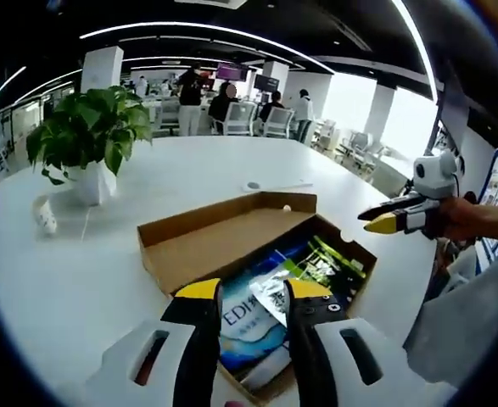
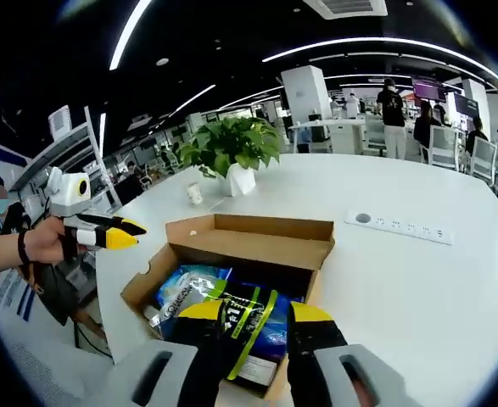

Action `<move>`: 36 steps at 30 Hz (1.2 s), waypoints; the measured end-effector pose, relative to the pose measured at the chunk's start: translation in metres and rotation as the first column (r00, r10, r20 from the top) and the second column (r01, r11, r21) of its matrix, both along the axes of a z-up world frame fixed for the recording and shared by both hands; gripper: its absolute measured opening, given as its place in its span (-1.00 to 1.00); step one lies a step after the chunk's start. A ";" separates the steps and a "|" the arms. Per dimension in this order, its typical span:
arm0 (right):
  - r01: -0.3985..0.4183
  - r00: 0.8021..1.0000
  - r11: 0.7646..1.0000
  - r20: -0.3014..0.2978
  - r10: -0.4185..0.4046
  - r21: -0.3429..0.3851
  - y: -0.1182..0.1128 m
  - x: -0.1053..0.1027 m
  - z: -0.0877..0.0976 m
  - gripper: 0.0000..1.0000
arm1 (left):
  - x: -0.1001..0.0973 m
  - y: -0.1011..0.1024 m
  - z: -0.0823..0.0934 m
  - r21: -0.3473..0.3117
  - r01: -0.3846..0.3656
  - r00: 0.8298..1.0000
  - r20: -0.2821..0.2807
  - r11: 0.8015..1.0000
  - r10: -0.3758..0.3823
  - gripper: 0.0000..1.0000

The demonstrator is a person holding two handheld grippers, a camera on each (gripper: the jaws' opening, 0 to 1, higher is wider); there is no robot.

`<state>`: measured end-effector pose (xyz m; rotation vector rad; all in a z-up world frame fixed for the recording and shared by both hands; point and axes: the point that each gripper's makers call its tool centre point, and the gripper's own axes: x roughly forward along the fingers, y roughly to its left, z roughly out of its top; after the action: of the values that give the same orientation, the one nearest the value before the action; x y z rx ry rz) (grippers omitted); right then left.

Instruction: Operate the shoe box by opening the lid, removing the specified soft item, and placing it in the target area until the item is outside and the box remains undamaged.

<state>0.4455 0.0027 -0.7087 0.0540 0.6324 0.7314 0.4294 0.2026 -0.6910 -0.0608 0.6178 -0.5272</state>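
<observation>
The shoe box (image 1: 257, 254) sits open on the white table (image 1: 79, 271), its lid (image 1: 223, 233) folded back flat. Inside the box lie soft packets: a blue pouch (image 1: 249, 326) and a dark green-striped pouch (image 2: 253, 318). The left gripper (image 1: 253, 292) hangs just over the box's near edge, jaws parted around empty air above the blue pouch, touching nothing. The right gripper (image 2: 255, 315) hovers over the box's opposite side, jaws likewise apart and empty, above the striped pouch. A potted plant (image 1: 92, 136) stands beyond the box.

white table (image 2: 418, 280), open shoe box (image 2: 257, 242), potted plant (image 2: 230, 148)
</observation>
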 end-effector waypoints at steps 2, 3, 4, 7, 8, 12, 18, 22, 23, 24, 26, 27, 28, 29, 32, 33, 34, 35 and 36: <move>-0.005 1.000 1.000 -0.004 0.005 -0.004 0.001 -0.003 -0.002 -0.50 | -0.002 -0.002 -0.002 0.012 0.005 1.000 -0.001 1.000 -0.005 -0.43; -0.010 1.000 1.000 -0.005 0.010 -0.005 0.002 -0.004 -0.003 -0.50 | -0.003 -0.003 -0.003 0.011 0.008 1.000 -0.006 1.000 -0.008 -0.43; -0.012 1.000 1.000 -0.007 0.012 -0.005 0.003 -0.004 -0.003 -0.50 | -0.004 -0.005 -0.004 0.006 0.011 1.000 -0.013 1.000 -0.011 -0.43; -0.018 1.000 1.000 -0.017 0.018 -0.006 0.005 -0.005 -0.010 -0.50 | -0.007 -0.011 -0.010 0.003 0.014 1.000 -0.027 1.000 -0.014 -0.42; -0.019 1.000 1.000 -0.023 0.019 -0.009 0.006 -0.006 -0.013 -0.50 | -0.008 -0.014 -0.014 -0.004 0.013 0.999 -0.041 1.000 -0.013 -0.42; -0.027 0.998 0.999 -0.050 0.026 -0.020 0.011 -0.008 -0.022 -0.50 | -0.013 -0.023 -0.026 -0.001 0.022 0.997 -0.073 1.000 -0.023 -0.42; -0.018 0.996 1.000 -0.082 0.017 -0.019 0.016 -0.009 -0.036 -0.50 | -0.017 -0.034 -0.047 -0.005 0.029 0.993 -0.117 1.000 -0.029 -0.42; -0.014 0.995 0.999 -0.099 0.011 -0.031 0.017 -0.008 -0.044 -0.50 | -0.015 -0.036 -0.061 -0.004 0.028 0.989 -0.148 1.000 -0.028 -0.42; -0.015 0.994 0.999 -0.104 0.012 -0.034 0.017 -0.009 -0.046 -0.50 | -0.016 -0.037 -0.063 -0.003 0.027 0.988 -0.154 1.000 -0.027 -0.42; -0.016 0.994 0.999 -0.109 0.012 -0.037 0.018 -0.009 -0.048 -0.50 | -0.016 -0.037 -0.064 -0.003 0.026 0.987 -0.159 1.000 -0.026 -0.42; -0.015 0.993 0.999 -0.121 0.010 -0.046 0.017 -0.009 -0.052 -0.50 | -0.017 -0.039 -0.066 -0.015 0.023 0.985 -0.168 1.000 -0.025 -0.43; -0.017 0.992 0.999 -0.124 0.011 -0.049 0.017 -0.008 -0.054 -0.50 | -0.016 -0.039 -0.066 -0.018 0.021 0.985 -0.168 1.000 -0.024 -0.44; -0.018 0.992 0.998 -0.126 0.011 -0.052 0.018 -0.008 -0.054 -0.50 | -0.015 -0.039 -0.067 -0.018 0.021 0.985 -0.169 1.000 -0.023 -0.45; -0.018 0.992 0.998 -0.128 0.011 -0.053 0.018 -0.008 -0.055 -0.50 | -0.015 -0.039 -0.069 -0.017 0.020 0.984 -0.175 1.000 -0.023 -0.45; -0.025 0.991 0.998 -0.136 0.017 -0.055 0.020 -0.009 -0.058 -0.51 | -0.016 -0.040 -0.072 -0.012 0.024 0.982 -0.186 1.000 -0.026 -0.45; -0.026 0.991 0.998 -0.134 0.018 -0.055 0.020 -0.009 -0.058 -0.52 | -0.016 -0.039 -0.073 -0.009 0.024 0.981 -0.191 1.000 -0.025 -0.45; -0.027 0.991 0.998 -0.135 0.020 -0.053 0.021 -0.009 -0.057 -0.52 | -0.016 -0.039 -0.075 -0.008 0.023 0.980 -0.196 1.000 -0.024 -0.45; -0.029 0.990 0.998 -0.138 0.022 -0.051 0.022 -0.009 -0.058 -0.52 | -0.016 -0.040 -0.075 -0.010 0.023 0.980 -0.199 1.000 -0.025 -0.44; -0.029 0.990 0.998 -0.139 0.022 -0.051 0.022 -0.009 -0.058 -0.52 | -0.017 -0.040 -0.079 -0.008 0.024 0.977 -0.211 1.000 -0.025 -0.44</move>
<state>0.4369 0.0251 -0.7669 0.0485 0.7862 0.7394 0.4121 0.1626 -0.7697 -0.1155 0.8255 -0.5501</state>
